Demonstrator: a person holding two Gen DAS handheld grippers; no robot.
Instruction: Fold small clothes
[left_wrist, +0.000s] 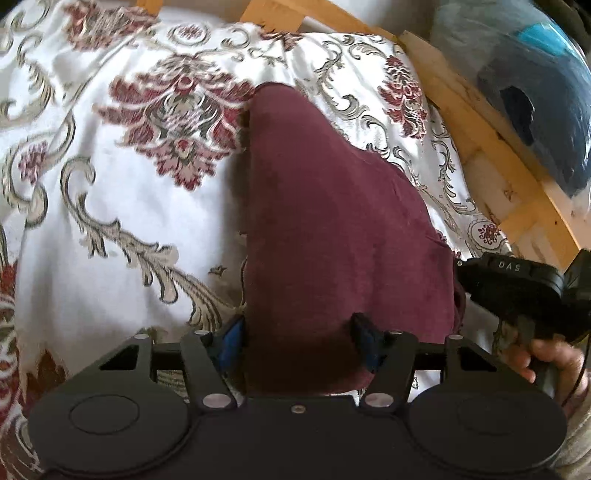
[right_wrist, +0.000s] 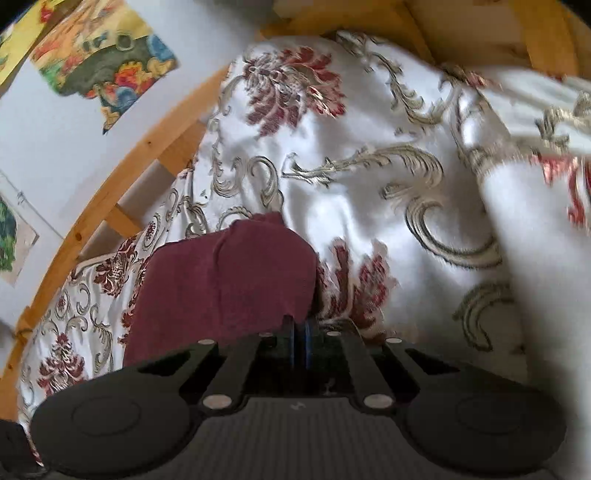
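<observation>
Left wrist view: left gripper (left_wrist: 301, 338) w/ jaws spread wide, a maroon garment (left_wrist: 332, 221) lying between the two fingers and running fwd over a white bedspread (left_wrist: 122, 192) w/ dark red floral + grey scroll pattern. Cloth fills the gap but fingers aren't pinched on it. At right edge the right gripper (left_wrist: 517, 284), black body marked "DAS", sits at the garment's near right corner; person's hand (left_wrist: 554, 365) on its handle. Wooden bed frame (left_wrist: 491, 136) beyond the spread, blue plastic-wrapped bundle (left_wrist: 528, 88) past it. Right wrist view: right gripper (right_wrist: 300, 332) fingers pressed narrow, blue pads together, at the garment's (right_wrist: 229, 280) near edge; can't tell if cloth is actually pinched. Garment lies left of ctr on bedspread (right_wrist: 406, 122), folded edge rumpled. Wooden frame (right_wrist: 110, 192) curves along left, colourful pictures (right_wrist: 103, 62) on white wall (right_wrist: 55, 147).
</observation>
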